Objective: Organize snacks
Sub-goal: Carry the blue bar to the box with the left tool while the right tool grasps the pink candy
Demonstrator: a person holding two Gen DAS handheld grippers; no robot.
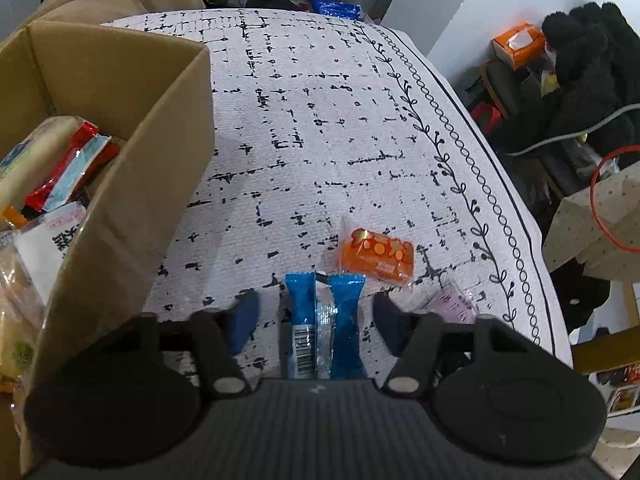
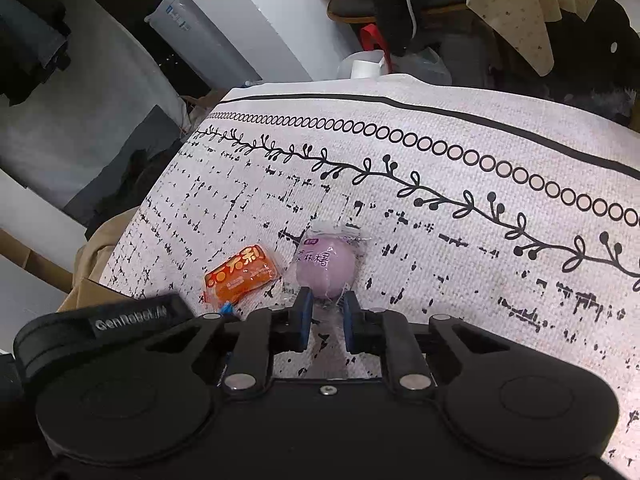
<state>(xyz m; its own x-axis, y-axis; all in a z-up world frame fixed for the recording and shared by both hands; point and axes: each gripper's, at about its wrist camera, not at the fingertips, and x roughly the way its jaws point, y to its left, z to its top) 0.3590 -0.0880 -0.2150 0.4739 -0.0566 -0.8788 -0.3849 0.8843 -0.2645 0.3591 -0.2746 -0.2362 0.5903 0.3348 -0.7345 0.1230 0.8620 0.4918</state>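
Hovering low over a patterned tablecloth (image 1: 320, 120), the left gripper (image 1: 316, 316) has its jaws spread wide, one blue pad on each side of a blue snack packet (image 1: 326, 328) that lies lengthwise between them. The pads do not touch the wrapper. A silver seam and a barcode run along the packet's back.

The right gripper (image 2: 326, 300) has its jaws drawn narrow around the near edge of a round purple snack (image 2: 325, 266) in a clear wrapper. Whether the pads press the crinkled plastic or merely flank it cannot be told.

Just beside both lies an orange snack packet (image 1: 376, 256), close to the blue packet's far end and almost touching the purple one. To the left stands an open cardboard box (image 1: 132, 184) already holding several wrapped snacks, which looks like the place they are being gathered.

Risks, as a judgement: the right jaws sit on loose film rather than the ball, so the purple snack could slip free when lifted. The left jaws could pinch only the flat wrapper or nudge the orange packet.

Readable writing: "GenRobot.AI" on the right gripper's strap (image 2: 132, 320); Chinese characters on the purple and orange wrappers, too small to read reliably.
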